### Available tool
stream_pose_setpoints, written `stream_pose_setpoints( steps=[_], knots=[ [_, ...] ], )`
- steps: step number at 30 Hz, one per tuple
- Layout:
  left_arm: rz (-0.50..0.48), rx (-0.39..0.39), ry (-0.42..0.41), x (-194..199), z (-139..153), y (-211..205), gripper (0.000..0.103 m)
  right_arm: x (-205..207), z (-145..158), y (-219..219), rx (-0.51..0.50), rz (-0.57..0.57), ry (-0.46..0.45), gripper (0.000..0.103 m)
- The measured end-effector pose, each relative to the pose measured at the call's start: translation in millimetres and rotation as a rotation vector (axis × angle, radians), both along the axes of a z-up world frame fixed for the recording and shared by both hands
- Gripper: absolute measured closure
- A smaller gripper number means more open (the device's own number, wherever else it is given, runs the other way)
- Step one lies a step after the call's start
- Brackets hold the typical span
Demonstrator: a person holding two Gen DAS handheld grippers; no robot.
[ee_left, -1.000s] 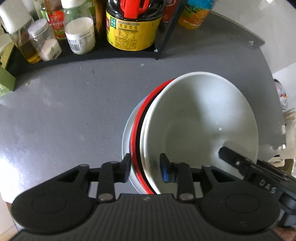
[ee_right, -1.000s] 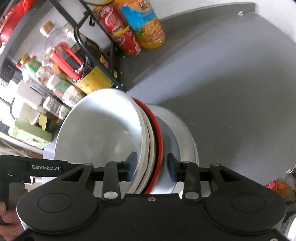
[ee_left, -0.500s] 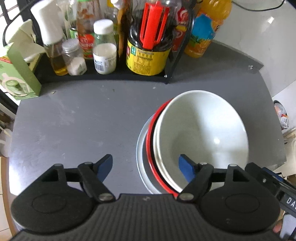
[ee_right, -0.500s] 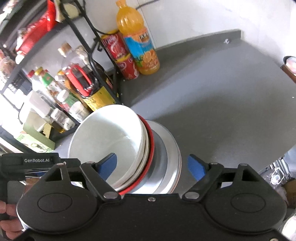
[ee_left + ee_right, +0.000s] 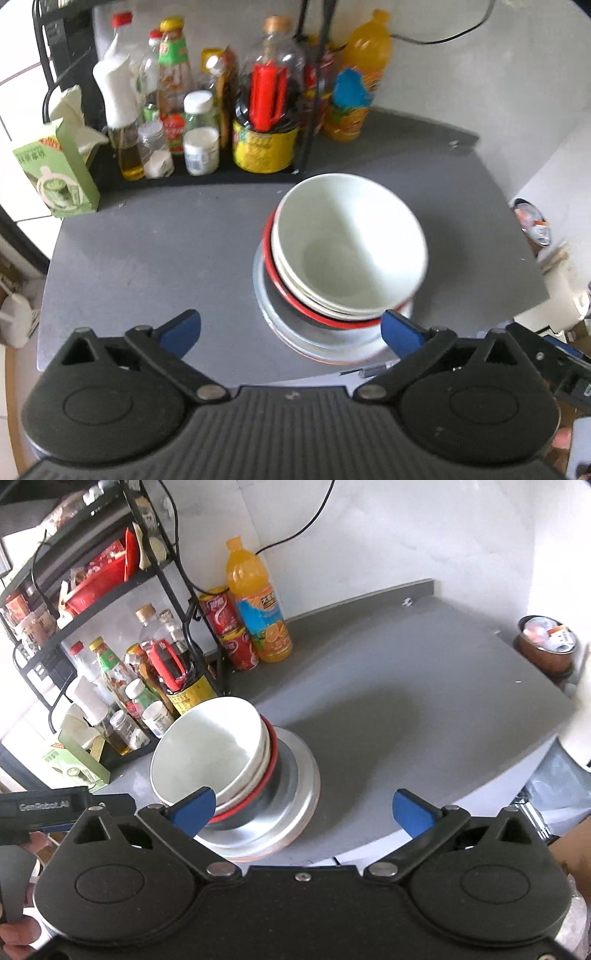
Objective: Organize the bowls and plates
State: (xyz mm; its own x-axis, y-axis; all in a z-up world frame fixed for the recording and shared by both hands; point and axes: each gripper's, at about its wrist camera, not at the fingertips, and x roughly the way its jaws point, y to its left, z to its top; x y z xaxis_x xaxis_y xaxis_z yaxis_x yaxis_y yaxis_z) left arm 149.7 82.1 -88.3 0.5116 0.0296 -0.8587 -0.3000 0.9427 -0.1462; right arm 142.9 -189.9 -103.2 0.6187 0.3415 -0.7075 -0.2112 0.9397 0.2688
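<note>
A stack of dishes stands on the grey table (image 5: 147,251): a white bowl (image 5: 347,240) on top, more white bowls and a red-rimmed one (image 5: 317,314) under it, and a pale plate (image 5: 325,343) at the bottom. The stack also shows in the right wrist view, with the white bowl (image 5: 207,749) over the plate (image 5: 295,801). My left gripper (image 5: 290,330) is open and empty, just in front of the stack. My right gripper (image 5: 303,808) is open and empty, back from the stack.
A black rack (image 5: 177,602) with sauce bottles (image 5: 264,122), jars and cans stands along the table's back. An orange drink bottle (image 5: 258,605) and red cans (image 5: 229,627) stand beside it. A green carton (image 5: 55,170) is at back left. A brown bin (image 5: 546,642) sits beyond the right edge.
Both grippers let go of the stack's rim, opened wide and pulled back and up. The stack stays on the table.
</note>
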Motion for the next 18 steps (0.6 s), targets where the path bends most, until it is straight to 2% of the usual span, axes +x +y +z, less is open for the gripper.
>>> stream_pose_setpoints(
  steps=[9,18],
  knots=[
    [-0.020,0.032,-0.082,-45.2,37.3,-27.2,0.000,-39.0,20.0,-22.9,-0.014,-0.052,-0.062,0.000],
    [-0.026,0.044,-0.129,-80.6,59.0,-36.6,0.000,-74.7,40.5,-29.4,-0.016,-0.047,-0.103,0.000]
  ],
)
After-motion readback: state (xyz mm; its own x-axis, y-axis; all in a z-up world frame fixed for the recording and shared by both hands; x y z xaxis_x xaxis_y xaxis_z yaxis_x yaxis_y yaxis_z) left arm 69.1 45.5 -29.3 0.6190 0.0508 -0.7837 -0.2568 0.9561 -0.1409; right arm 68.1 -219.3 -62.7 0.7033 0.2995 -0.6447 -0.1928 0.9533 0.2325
